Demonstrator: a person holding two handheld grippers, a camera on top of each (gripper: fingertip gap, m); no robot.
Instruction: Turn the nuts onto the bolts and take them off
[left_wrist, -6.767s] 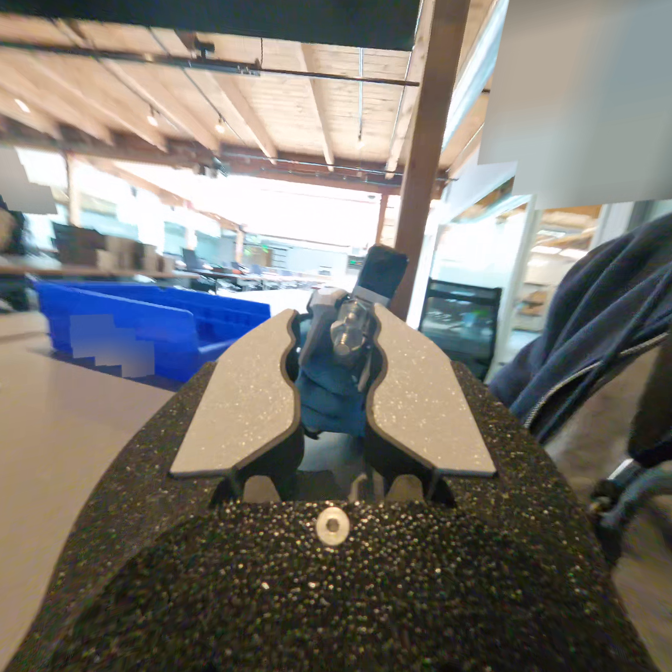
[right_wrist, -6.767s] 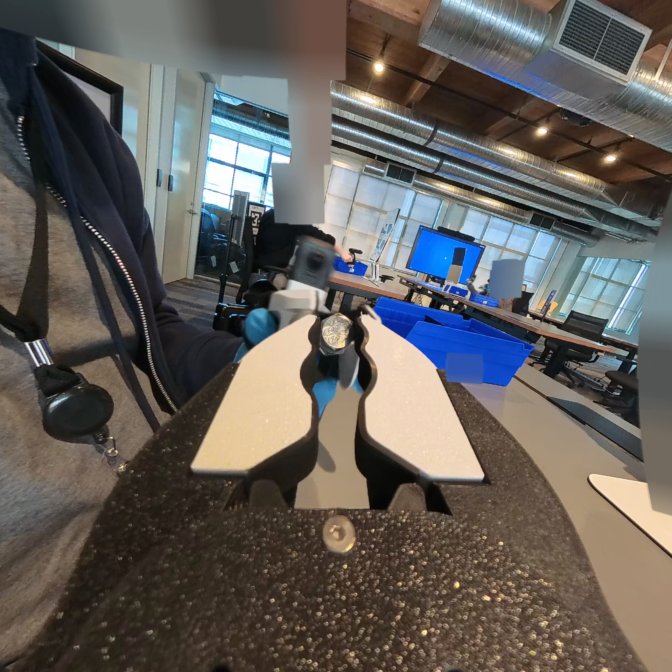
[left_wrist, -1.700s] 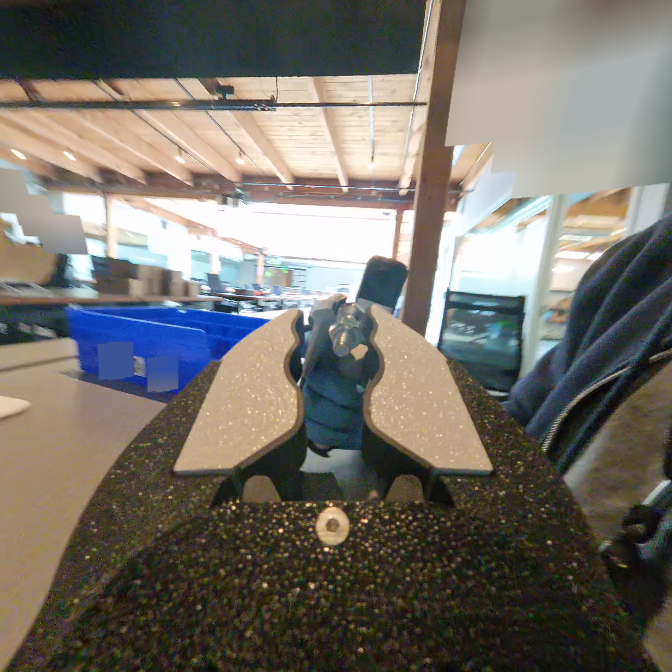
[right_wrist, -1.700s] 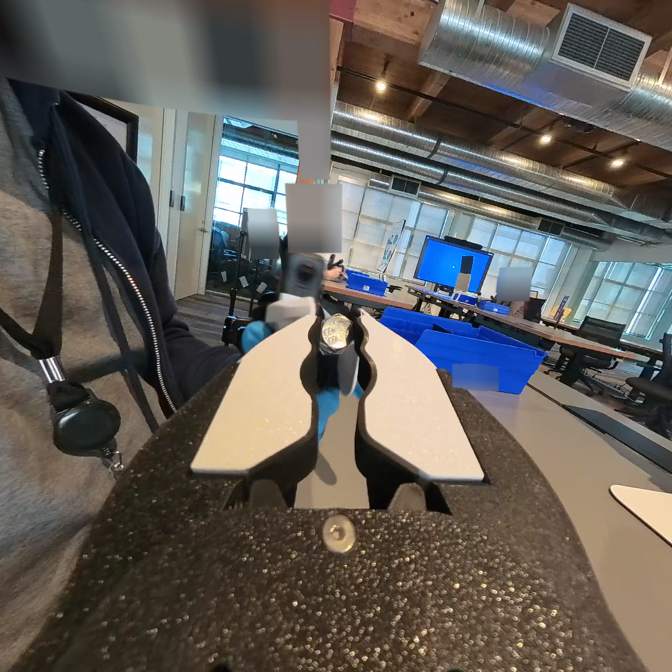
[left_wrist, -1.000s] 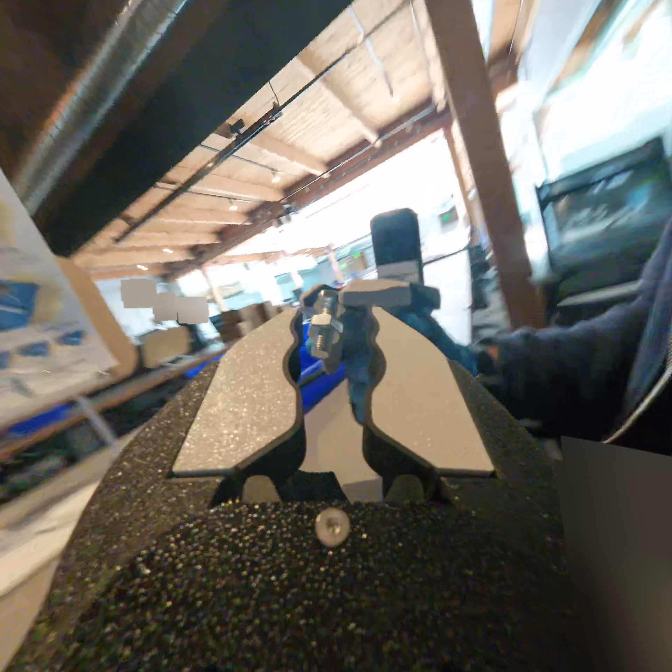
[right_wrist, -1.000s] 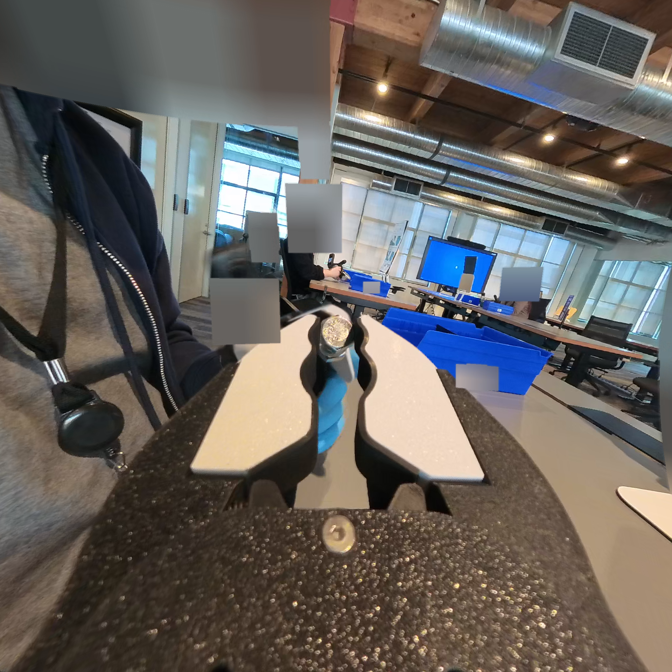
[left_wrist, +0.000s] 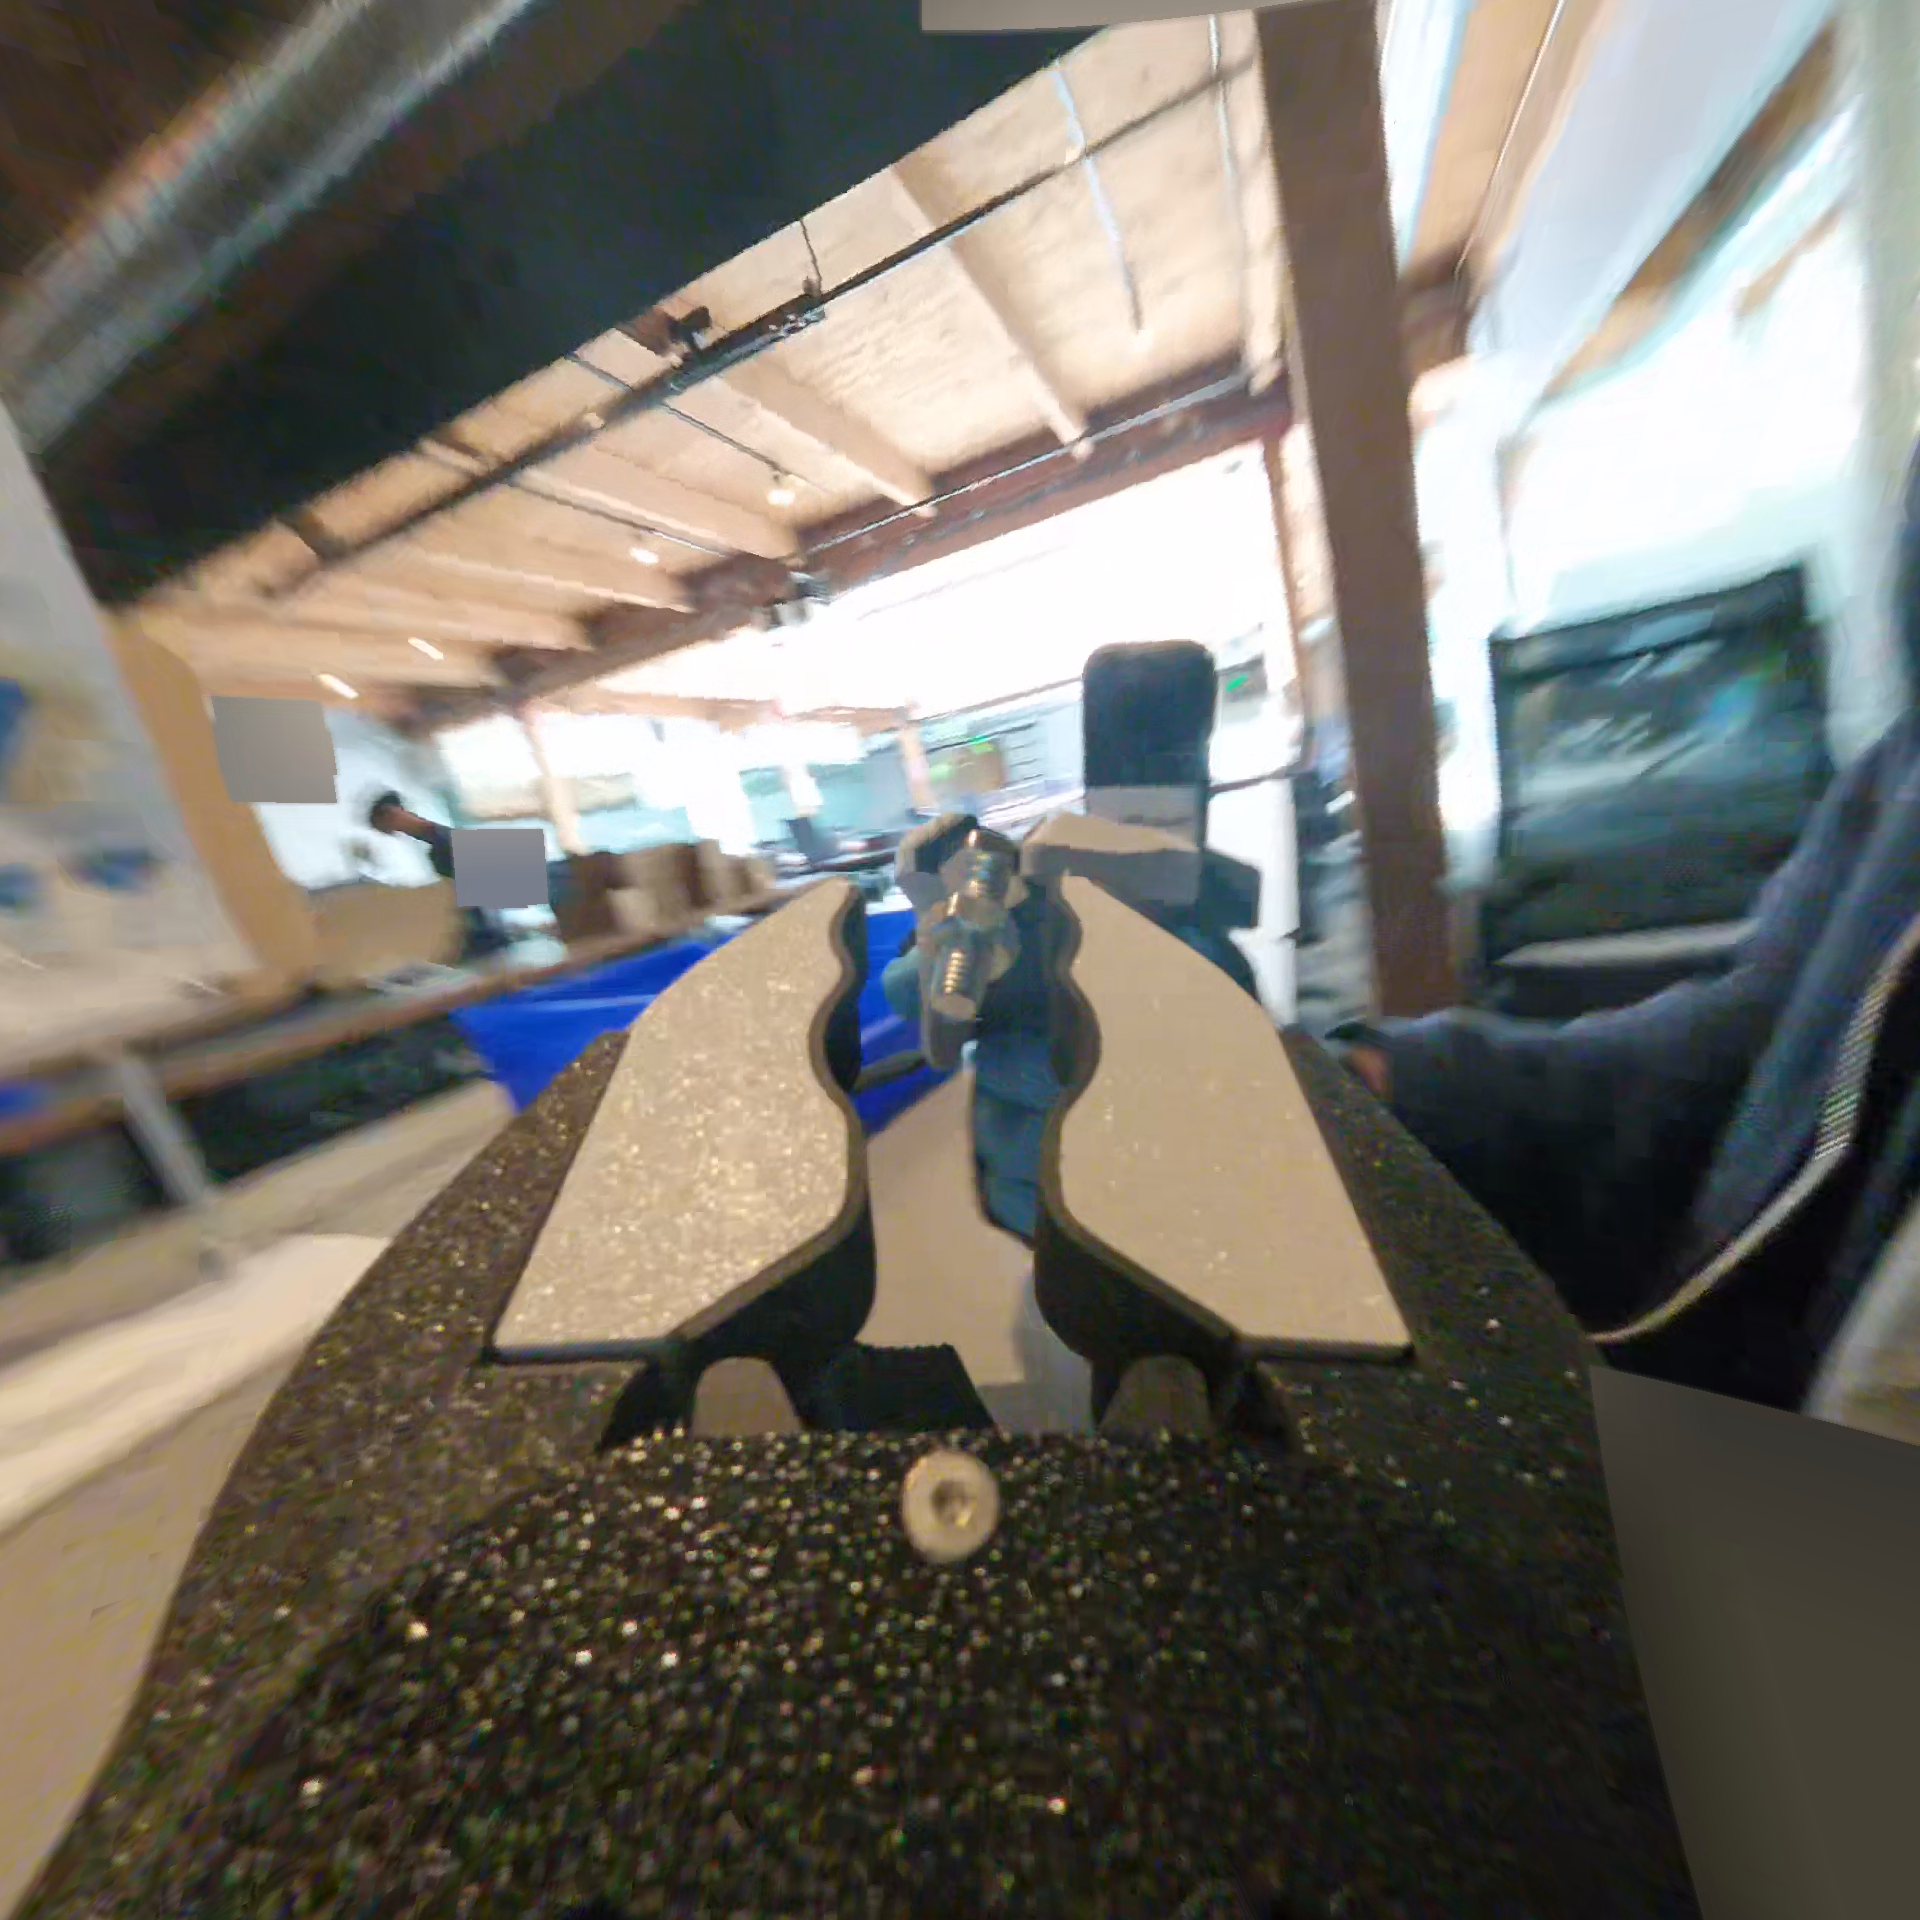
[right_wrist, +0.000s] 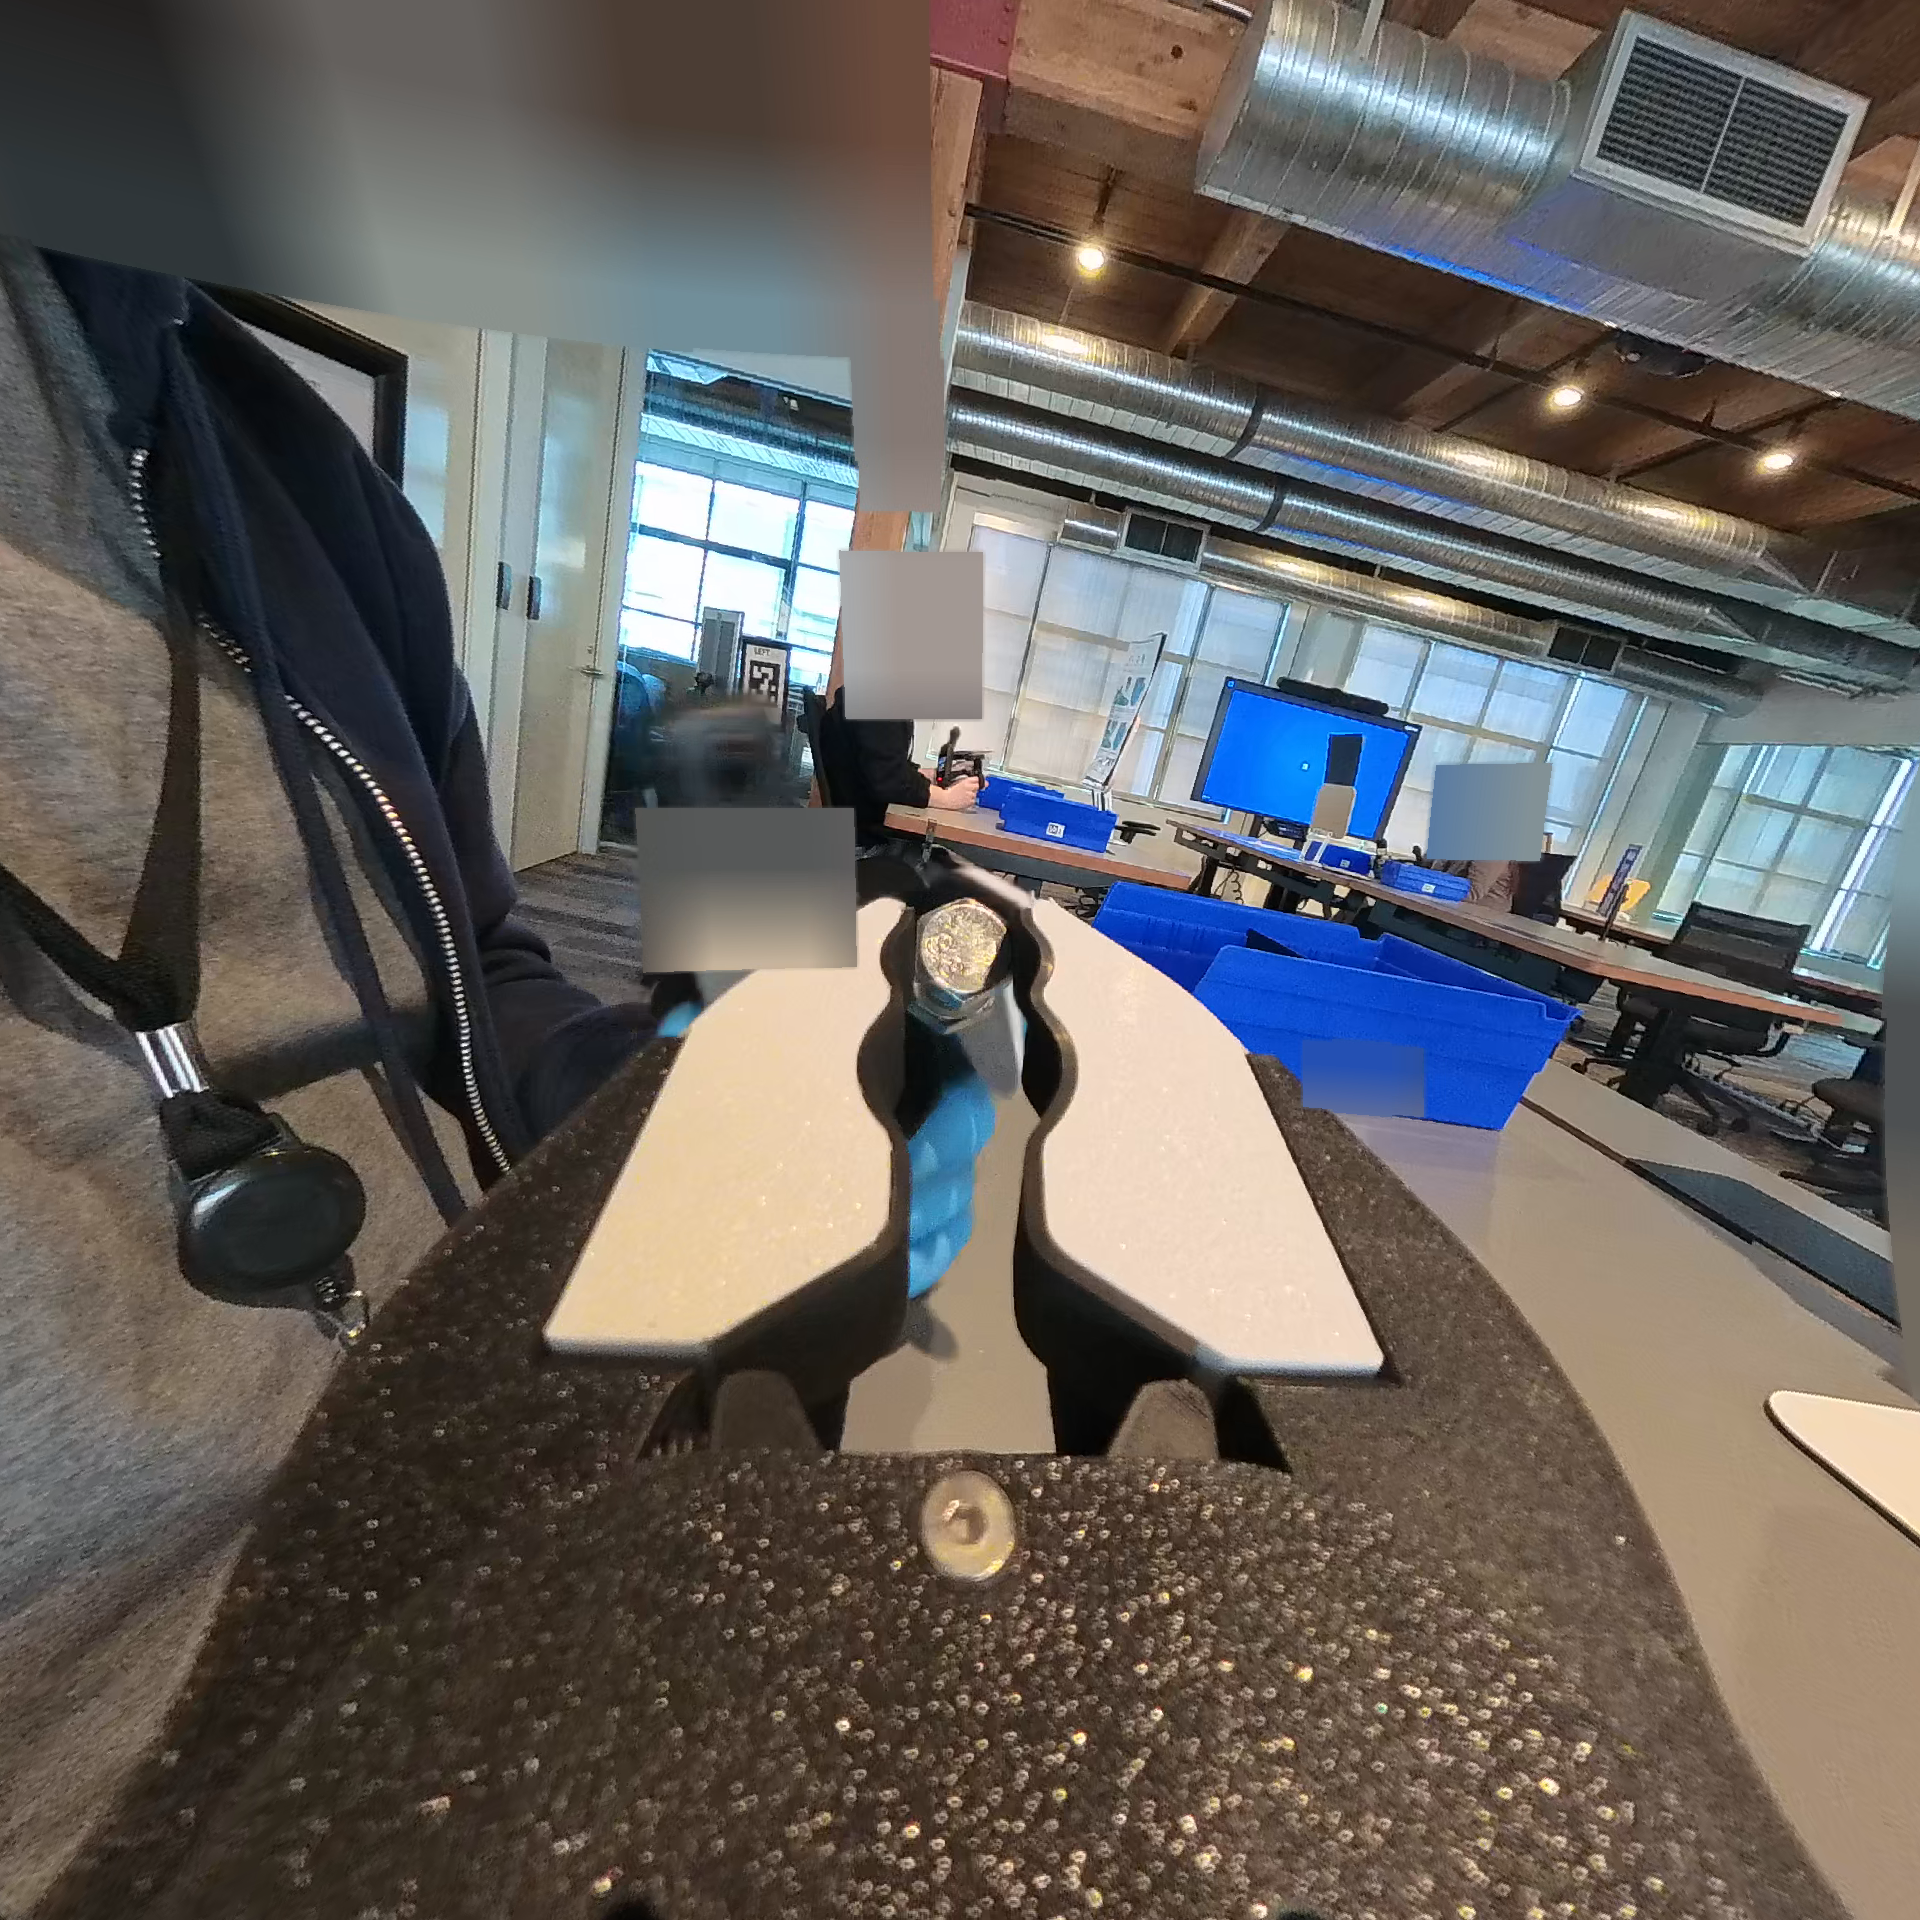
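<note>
A steel bolt (right_wrist: 961, 945) is held in the air between both grippers. My right gripper (right_wrist: 961, 930) is shut on the bolt's hex head. In the left wrist view the bolt's threaded end (left_wrist: 951, 987) points at the camera, with the nut (left_wrist: 975, 909) on it. My left gripper (left_wrist: 951, 920) is closed around the nut, its jaws a narrow gap apart. The view is tilted and blurred. The right gripper (left_wrist: 1013, 847) shows just beyond the nut. A blue-gloved hand (right_wrist: 940, 1174) and one left finger (right_wrist: 995, 1039) show behind the bolt head.
The person's dark hoodie (right_wrist: 343, 748) and badge reel (right_wrist: 270, 1216) are close on the left. A grey table (right_wrist: 1662, 1351) lies below with blue bins (right_wrist: 1371, 1023) at its far side and a white object (right_wrist: 1849, 1455) at the right edge. A wooden post (left_wrist: 1340, 520) stands behind.
My left gripper has rolled about the bolt's axis over the last two seconds, tilting its view, and more thread shows on its side of the nut. The right gripper has stayed almost still.
</note>
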